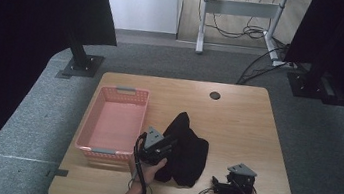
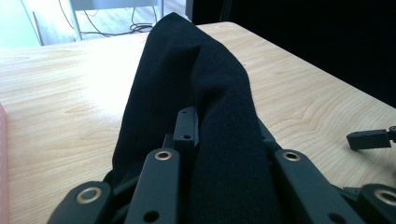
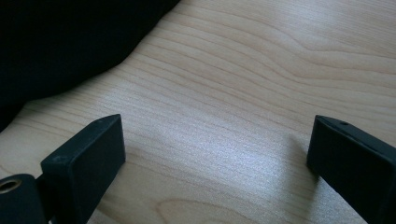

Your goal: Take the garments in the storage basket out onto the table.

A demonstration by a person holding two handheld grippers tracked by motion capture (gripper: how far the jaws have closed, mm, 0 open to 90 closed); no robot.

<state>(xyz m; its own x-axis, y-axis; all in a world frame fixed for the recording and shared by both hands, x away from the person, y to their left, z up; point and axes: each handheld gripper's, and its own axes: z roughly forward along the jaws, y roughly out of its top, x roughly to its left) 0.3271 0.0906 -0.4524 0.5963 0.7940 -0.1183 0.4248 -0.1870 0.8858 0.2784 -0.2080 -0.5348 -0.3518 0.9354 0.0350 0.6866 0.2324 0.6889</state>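
Note:
A black cloth (image 1: 192, 152) lies crumpled on the wooden table (image 1: 241, 126), just right of a pink basket (image 1: 87, 116). My left gripper (image 1: 172, 145) sits at the cloth's left edge. In the left gripper view a ridge of the cloth (image 2: 187, 70) runs up between the jaws, and the left gripper (image 2: 219, 126) is shut on it; one fingertip (image 2: 187, 123) shows beside the fold. My right gripper (image 1: 215, 185) rests low near the table's front right, jaws pointing left. In its own view the right gripper (image 3: 217, 149) stands open over bare wood, with the cloth (image 3: 60, 42) at the upper left.
The pink basket's inside holds nothing that I can see; its edge (image 2: 2, 154) shows in the left gripper view. A round cable hole (image 1: 215, 95) sits near the table's far edge. Dark stands and a desk frame with cables (image 1: 241, 15) stand on the floor beyond.

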